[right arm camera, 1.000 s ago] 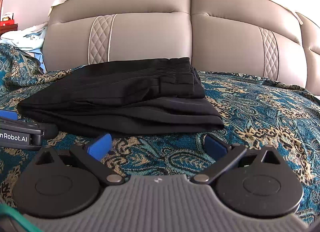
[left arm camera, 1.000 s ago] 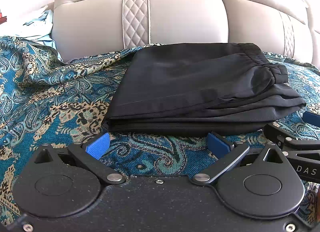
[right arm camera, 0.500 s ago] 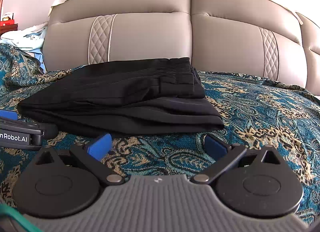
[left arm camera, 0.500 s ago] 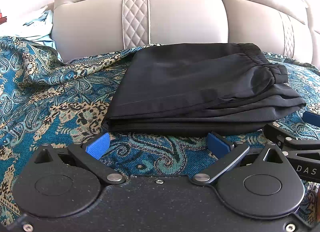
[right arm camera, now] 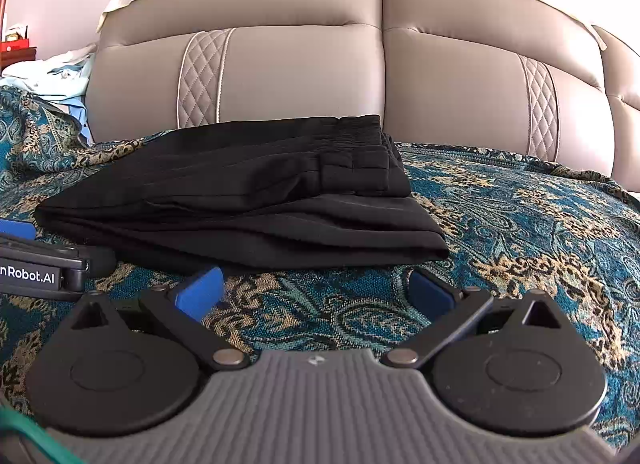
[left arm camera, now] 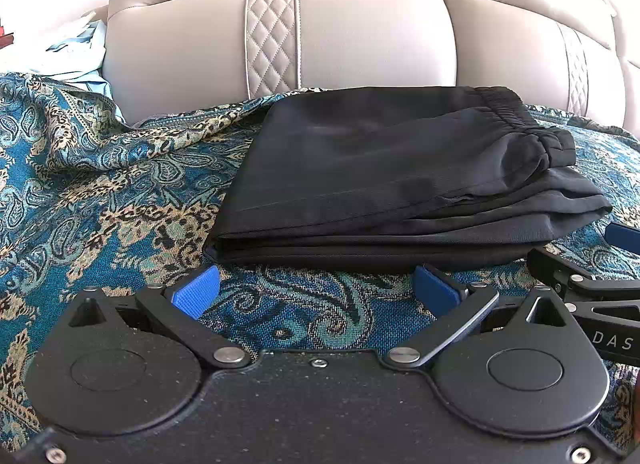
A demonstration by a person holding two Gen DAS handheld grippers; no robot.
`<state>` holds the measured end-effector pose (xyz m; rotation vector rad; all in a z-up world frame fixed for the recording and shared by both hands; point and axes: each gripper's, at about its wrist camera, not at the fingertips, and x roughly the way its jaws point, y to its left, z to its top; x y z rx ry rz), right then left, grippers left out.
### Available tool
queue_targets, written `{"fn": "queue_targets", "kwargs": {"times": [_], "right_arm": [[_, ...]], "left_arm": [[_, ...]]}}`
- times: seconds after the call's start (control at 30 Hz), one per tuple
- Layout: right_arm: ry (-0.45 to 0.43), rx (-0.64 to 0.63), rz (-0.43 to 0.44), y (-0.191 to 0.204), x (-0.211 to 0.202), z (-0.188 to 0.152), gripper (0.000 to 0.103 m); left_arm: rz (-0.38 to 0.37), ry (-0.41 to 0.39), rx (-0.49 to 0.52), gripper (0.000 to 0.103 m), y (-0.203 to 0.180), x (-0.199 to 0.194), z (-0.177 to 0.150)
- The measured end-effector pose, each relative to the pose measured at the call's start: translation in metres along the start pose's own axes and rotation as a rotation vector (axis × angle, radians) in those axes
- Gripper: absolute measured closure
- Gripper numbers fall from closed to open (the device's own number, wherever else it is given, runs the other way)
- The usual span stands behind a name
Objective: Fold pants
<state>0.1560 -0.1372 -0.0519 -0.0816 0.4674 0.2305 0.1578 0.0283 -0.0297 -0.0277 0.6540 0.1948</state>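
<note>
Black pants (left arm camera: 392,179) lie folded in a flat stack on the patterned bedspread, the elastic waistband on top at the right. In the right wrist view the same pants (right arm camera: 256,199) sit ahead and to the left. My left gripper (left arm camera: 316,290) rests open just short of the stack's near edge, nothing between its blue pads. My right gripper (right arm camera: 316,292) is open too, low over the bedspread in front of the pants, holding nothing. Each gripper shows at the edge of the other's view.
A teal and gold paisley bedspread (left arm camera: 100,191) covers the bed. A padded beige headboard (right arm camera: 360,75) rises right behind the pants. Light blue clothing (right arm camera: 52,75) is heaped at the far left by the headboard.
</note>
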Motion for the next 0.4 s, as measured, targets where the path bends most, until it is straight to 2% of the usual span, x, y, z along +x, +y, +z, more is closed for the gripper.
{"fn": "queue_targets", "kwargs": {"times": [0.4], "right_arm": [[0.000,0.001,-0.001,0.0001,-0.0002,-0.0003,0.000]], "left_arm": [[-0.004,-0.004,0.002,0.000,0.0002,0.0005,0.0003]]}}
